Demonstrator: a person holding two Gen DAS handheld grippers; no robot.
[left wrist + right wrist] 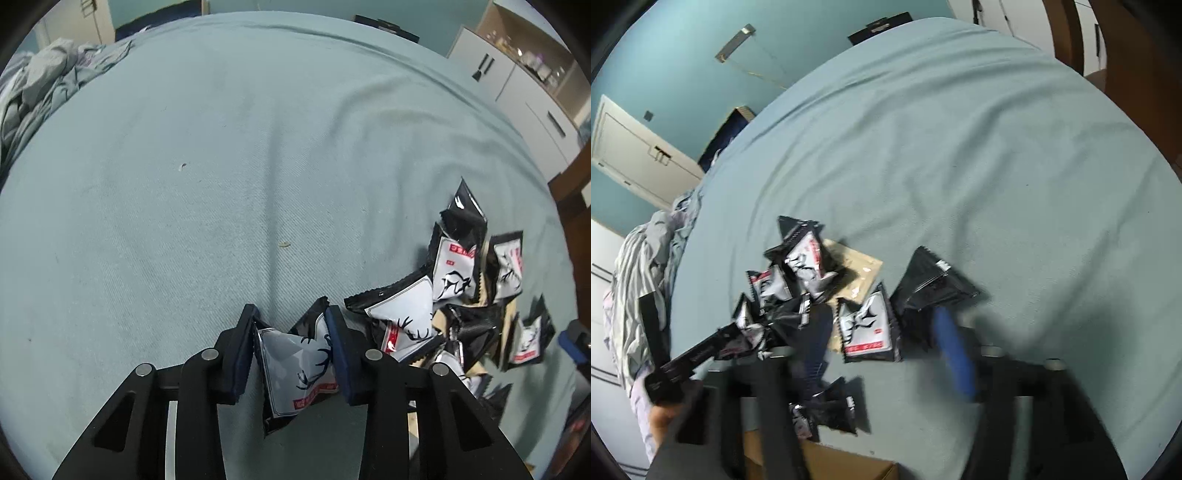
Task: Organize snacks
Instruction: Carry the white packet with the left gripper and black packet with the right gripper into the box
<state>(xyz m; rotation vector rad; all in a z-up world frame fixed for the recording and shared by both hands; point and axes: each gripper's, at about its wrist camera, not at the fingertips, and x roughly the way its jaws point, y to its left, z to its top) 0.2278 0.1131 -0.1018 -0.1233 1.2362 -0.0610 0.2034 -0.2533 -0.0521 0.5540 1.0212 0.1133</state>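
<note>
My left gripper point(291, 314) is shut on a black-and-white snack packet point(299, 369) with a deer print, held between its blue pads just above the blue bedsheet point(221, 166). A pile of several like packets point(454, 295) lies to its right. In the right wrist view my right gripper point(882, 321) is open, blurred, over the same pile point(801, 280). One white-faced packet point(866, 328) lies between its fingers and a black packet point(932, 280) lies beyond its right finger. A tan pouch point(855, 269) sits under the pile.
Crumpled grey bedding point(40, 85) lies at the bed's far left. White cabinets point(517, 85) stand beyond the bed on the right. A cardboard box point(827, 461) sits at the near edge in the right wrist view. The left gripper's black body point(690, 358) shows at the left there.
</note>
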